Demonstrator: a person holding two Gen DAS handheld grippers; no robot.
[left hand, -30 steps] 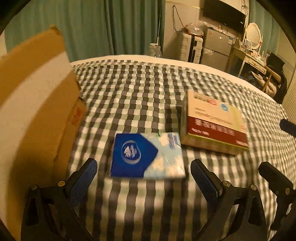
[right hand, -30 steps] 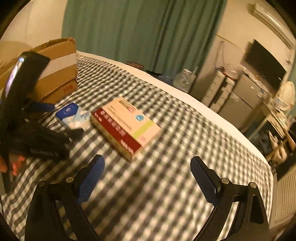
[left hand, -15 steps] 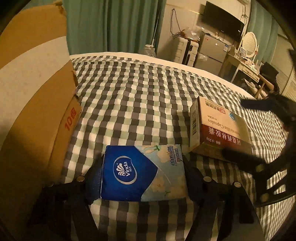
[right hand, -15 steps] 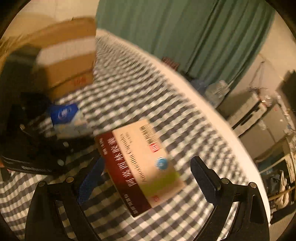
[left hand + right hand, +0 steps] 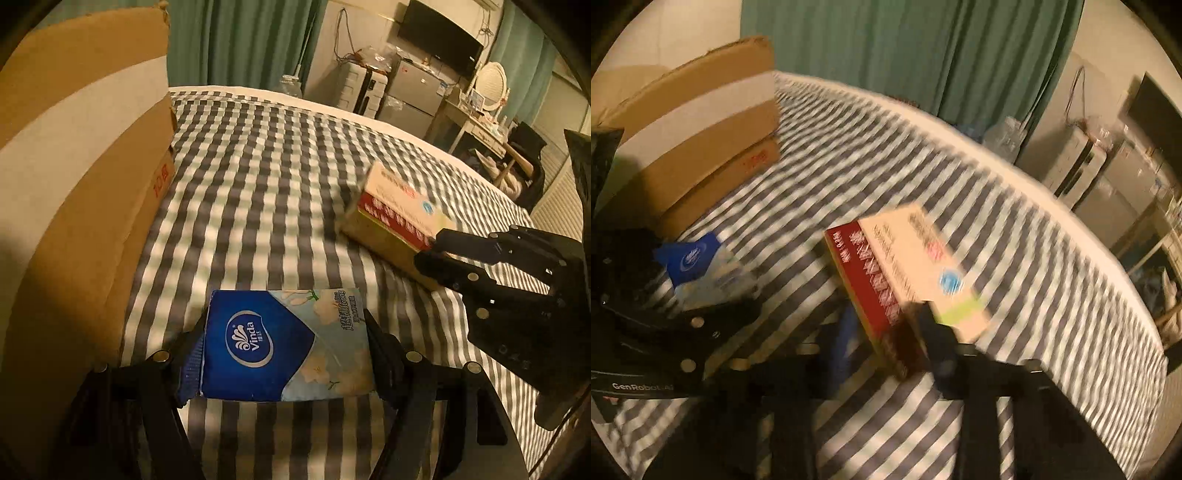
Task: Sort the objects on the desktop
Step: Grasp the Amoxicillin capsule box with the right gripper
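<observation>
On the bed (image 5: pixel 258 177), a grey-and-white checked cover carries everything; green curtains (image 5: pixel 251 40) hang behind, a cardboard box (image 5: pixel 81 177) stands at left. Left claw (image 5: pixel 284 354) low and level, fingers clamped on both ends of the blue tissue pack (image 5: pixel 284 343), which lies on the cover. Right claw (image 5: pixel 886 339) reaches in from the right, closed narrowly on the near end of the medicine box (image 5: pixel 905 273); view blurred.
</observation>
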